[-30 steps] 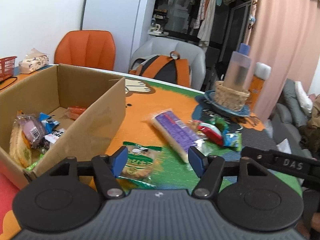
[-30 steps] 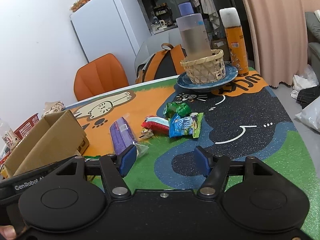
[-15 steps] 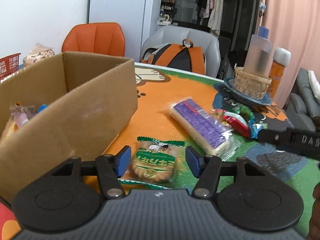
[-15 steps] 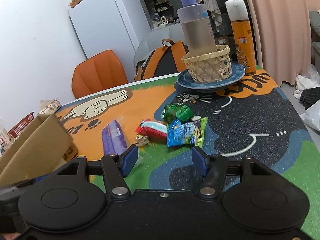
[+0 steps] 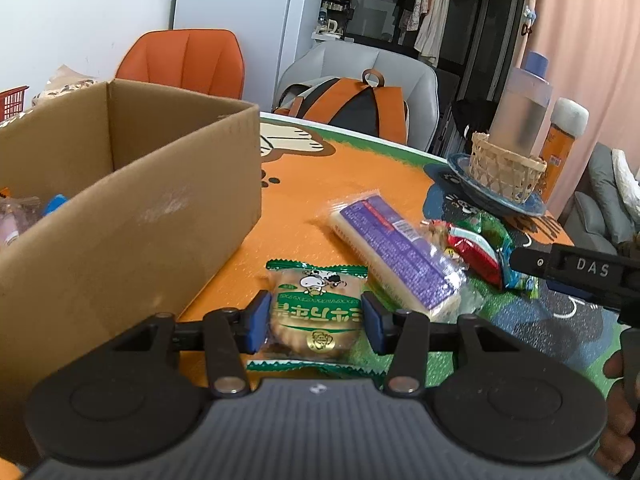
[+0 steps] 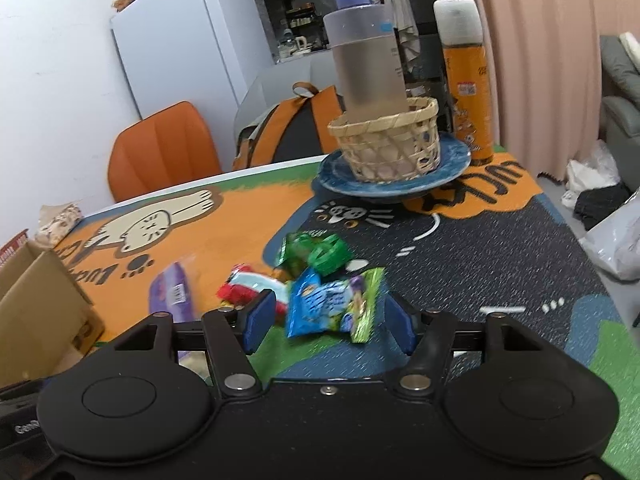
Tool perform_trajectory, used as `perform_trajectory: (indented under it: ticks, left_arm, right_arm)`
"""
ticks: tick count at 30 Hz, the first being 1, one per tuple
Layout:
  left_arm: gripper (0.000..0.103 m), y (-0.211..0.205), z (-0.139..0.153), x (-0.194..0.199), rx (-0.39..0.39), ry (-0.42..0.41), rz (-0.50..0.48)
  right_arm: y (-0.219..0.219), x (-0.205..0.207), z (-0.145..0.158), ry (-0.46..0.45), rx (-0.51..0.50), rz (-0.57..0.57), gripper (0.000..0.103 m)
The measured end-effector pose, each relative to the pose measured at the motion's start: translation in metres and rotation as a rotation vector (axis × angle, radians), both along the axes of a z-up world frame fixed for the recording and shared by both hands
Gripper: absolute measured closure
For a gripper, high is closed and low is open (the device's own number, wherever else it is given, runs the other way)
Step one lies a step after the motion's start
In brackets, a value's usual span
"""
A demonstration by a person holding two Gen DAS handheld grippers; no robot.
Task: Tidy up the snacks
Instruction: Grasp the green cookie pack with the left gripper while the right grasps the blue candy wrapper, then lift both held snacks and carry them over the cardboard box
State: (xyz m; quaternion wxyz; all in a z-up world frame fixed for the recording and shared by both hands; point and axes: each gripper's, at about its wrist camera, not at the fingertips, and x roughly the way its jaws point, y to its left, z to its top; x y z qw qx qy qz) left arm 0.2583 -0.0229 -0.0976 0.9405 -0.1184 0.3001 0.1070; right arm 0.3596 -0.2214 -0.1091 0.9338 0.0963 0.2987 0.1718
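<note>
A green cookie packet (image 5: 316, 304) lies on the mat between the blue pads of my left gripper (image 5: 316, 316). Its jaws are closing; the pads stand at the wrapper's two sides without squeezing it. Left of it stands the open cardboard box (image 5: 140, 216) with snacks inside. A long purple packet (image 5: 396, 248) and a red packet (image 5: 474, 250) lie to the right. My right gripper (image 6: 330, 322) hovers at a blue snack packet (image 6: 320, 308), jaws opening, with gaps on both sides. Beyond it lie a green packet (image 6: 316, 254) and the red packet (image 6: 248, 286).
A woven basket (image 6: 384, 144) holding a tall bottle (image 6: 368, 52) stands on a blue plate (image 6: 452, 164) at the table's far side, beside an orange can (image 6: 464, 80). The right gripper's black body (image 5: 580, 270) crosses the left wrist view's right edge. Chairs stand behind the table.
My left gripper has come forward and down over the green cookie packet and its jaws have narrowed around it. My right gripper has advanced to the blue packet.
</note>
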Motion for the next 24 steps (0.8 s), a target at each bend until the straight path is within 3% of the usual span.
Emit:
perform_trajectory:
  ticks: [6, 7, 8, 10, 11, 24]
  left_arm:
    - [0.056, -0.003, 0.002, 0.002, -0.004, -0.004, 0.000]
    - [0.056, -0.003, 0.002, 0.002, -0.008, -0.003, -0.001]
    - [0.056, -0.003, 0.001, 0.002, -0.011, -0.001, -0.001]
    - [0.056, -0.003, 0.002, 0.000, -0.011, -0.001, -0.005]
    - [0.056, -0.004, 0.003, -0.001, -0.009, -0.003, -0.008]
    - [0.056, -0.008, 0.032, -0.032, -0.030, -0.076, -0.026]
  right_arm:
    - [0.003, 0.015, -0.005, 0.013, 0.002, 0.000, 0.036]
    - [0.004, 0.018, -0.007, 0.020, 0.002, 0.005, 0.037]
    - [0.004, 0.020, -0.009, 0.028, 0.004, 0.013, 0.047]
    - [0.002, 0.020, -0.012, 0.025, 0.020, 0.017, 0.055]
    - [0.001, 0.019, -0.013, 0.030, 0.030, 0.018, 0.065]
    - [-0.012, -0.029, 0.013, -0.003, 0.065, 0.018, 0.070]
